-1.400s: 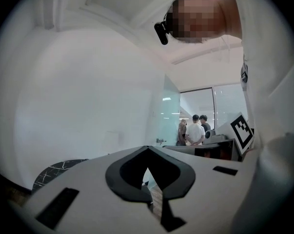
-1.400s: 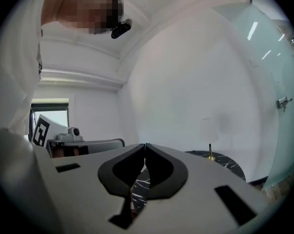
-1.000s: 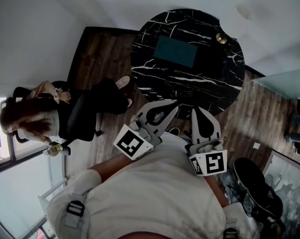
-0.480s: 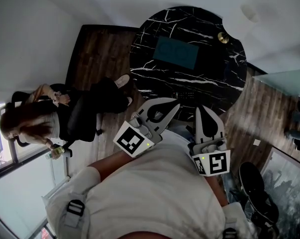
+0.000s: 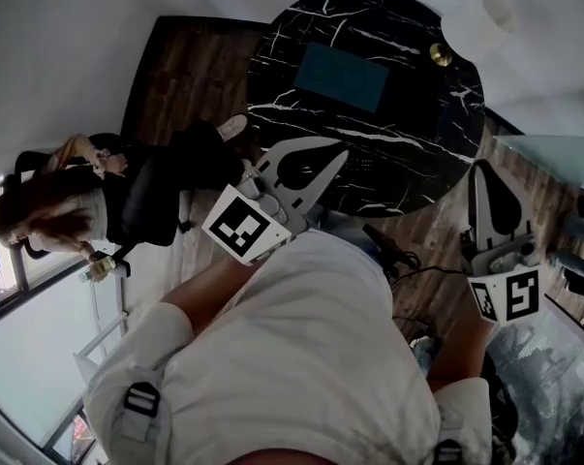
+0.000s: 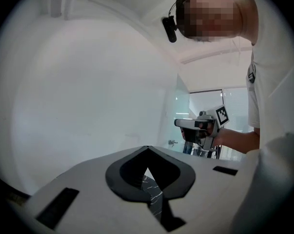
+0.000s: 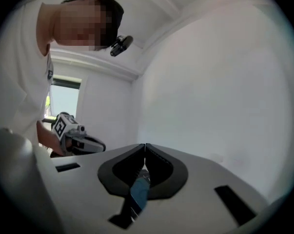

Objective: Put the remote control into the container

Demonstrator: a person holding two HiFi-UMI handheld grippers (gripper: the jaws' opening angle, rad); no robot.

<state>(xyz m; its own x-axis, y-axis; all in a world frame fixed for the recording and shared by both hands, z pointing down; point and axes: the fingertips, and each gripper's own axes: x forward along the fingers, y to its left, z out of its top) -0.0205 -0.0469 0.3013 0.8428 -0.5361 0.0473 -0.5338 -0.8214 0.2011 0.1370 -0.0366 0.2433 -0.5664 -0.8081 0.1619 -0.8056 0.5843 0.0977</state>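
A round black marble table (image 5: 417,114) stands ahead of me, with a teal rectangular container (image 5: 342,76) lying on its middle. The dark remote control (image 5: 361,164) rests near the table's near edge and is hard to make out. My left gripper (image 5: 342,153) is shut and empty, its tip just left of the remote, over the table edge. My right gripper (image 5: 477,166) is shut on nothing and hangs off to the right, beyond the table. In the left gripper view the jaws (image 6: 147,148) meet at their tips. In the right gripper view the jaws (image 7: 145,145) are closed too.
A person (image 5: 78,211) sits on a chair at the left by the window. A small brass object (image 5: 441,54) stands at the table's far right edge. A glass surface (image 5: 553,153) lies to the right, and a cable (image 5: 408,260) runs over the wooden floor.
My right gripper has swung out to the right, away from the table and from the left gripper. The left gripper stayed near the table's near edge.
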